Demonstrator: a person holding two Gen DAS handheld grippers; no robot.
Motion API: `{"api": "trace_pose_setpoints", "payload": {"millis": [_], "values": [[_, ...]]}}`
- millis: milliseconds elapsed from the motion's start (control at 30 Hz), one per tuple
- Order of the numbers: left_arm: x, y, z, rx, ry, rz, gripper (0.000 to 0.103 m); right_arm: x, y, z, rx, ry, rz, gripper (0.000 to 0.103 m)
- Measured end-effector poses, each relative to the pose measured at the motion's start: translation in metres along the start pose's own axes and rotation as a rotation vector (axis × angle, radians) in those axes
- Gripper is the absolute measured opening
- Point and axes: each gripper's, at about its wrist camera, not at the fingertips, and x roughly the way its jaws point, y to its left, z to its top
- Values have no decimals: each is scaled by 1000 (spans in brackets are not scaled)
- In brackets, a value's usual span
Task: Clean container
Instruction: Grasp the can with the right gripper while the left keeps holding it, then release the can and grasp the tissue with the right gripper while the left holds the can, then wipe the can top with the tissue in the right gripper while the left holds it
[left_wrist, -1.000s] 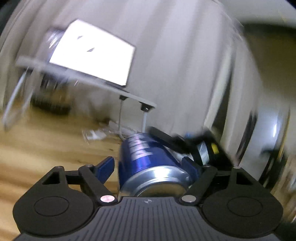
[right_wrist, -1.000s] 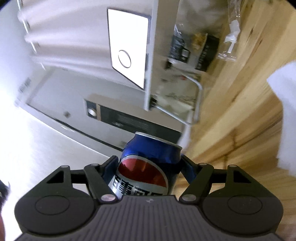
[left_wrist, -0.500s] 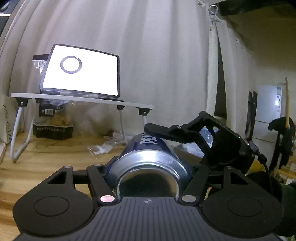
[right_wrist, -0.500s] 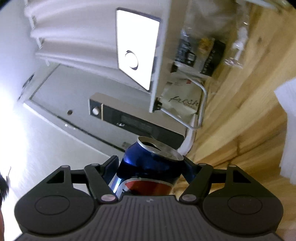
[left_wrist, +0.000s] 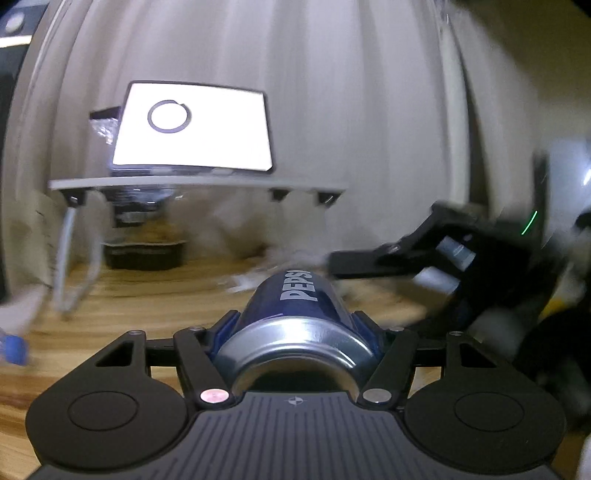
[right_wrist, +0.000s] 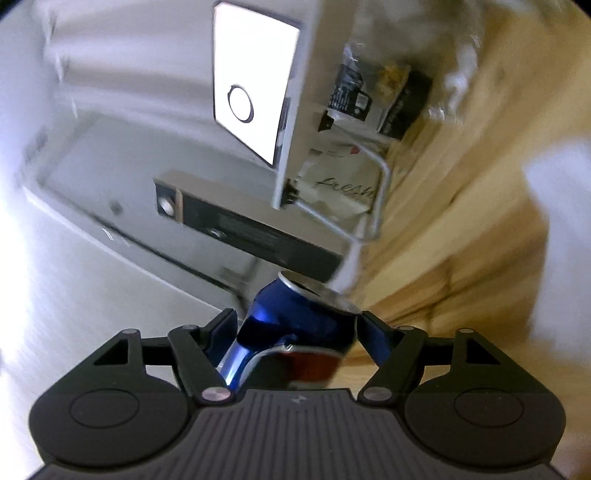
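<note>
**Blue can gripped at both ends above a wooden worktop**

Blue and silver, the Pepsi can (left_wrist: 295, 317) lies lengthwise between the fingers of the left tool (left_wrist: 295, 328), silver base toward the camera, and the jaws are clamped tight on its sides. In the right wrist view the same can (right_wrist: 295, 325) sits between the fingers of the right tool (right_wrist: 295, 325), its opened top tilted away; those jaws are opening, though blur makes it hard to say whether the pads are touching the can. Seen from the left wrist, the right tool (left_wrist: 424, 254) reaches in from the right near the can's far end. Behind stand a lit tablet (left_wrist: 192, 129) on a small folding stand (left_wrist: 195, 182), pale curtains (left_wrist: 332, 92) and the wooden worktop (left_wrist: 110, 295).
</note>
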Motion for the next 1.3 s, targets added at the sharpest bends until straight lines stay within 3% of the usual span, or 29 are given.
{"api": "trace_pose_setpoints", "payload": {"millis": [100, 200, 267, 300, 400, 567, 700, 800, 933, 1000, 1133, 1300], "values": [[8, -1, -8, 27, 52, 24, 67, -11, 25, 12, -346, -17, -337, 75], [9, -2, -14, 22, 66, 34, 67, -1, 31, 11, -633, 73, -696, 72], [9, -5, -15, 33, 60, 39, 67, 9, 25, 4, -738, 173, -806, 70], [11, -5, -15, 34, 64, 39, 67, 11, 21, 0, -746, 203, -808, 70], [16, -5, -14, 30, 78, 36, 67, 19, 14, -11, -781, 262, -808, 56], [20, -4, -14, 21, 95, 33, 67, 17, 12, -7, -756, 262, -760, 12], [19, -8, -14, 45, 91, 34, 67, 5, 6, 7, -648, 217, -692, 11], [20, -9, -14, 53, 91, 30, 67, -5, 32, 14, -592, 149, -539, 11], [21, -15, -14, 86, 95, 19, 67, 5, 92, 8, -656, 127, -339, 11], [19, -19, -14, 106, 84, 22, 67, 21, 111, -1, -743, 151, -330, 11], [16, -21, -15, 114, 75, 12, 67, 56, 112, -17, -874, 218, -399, 11], [15, -22, -15, 118, 66, 9, 67, 67, 122, -29, -821, 272, -272, 12]]}}
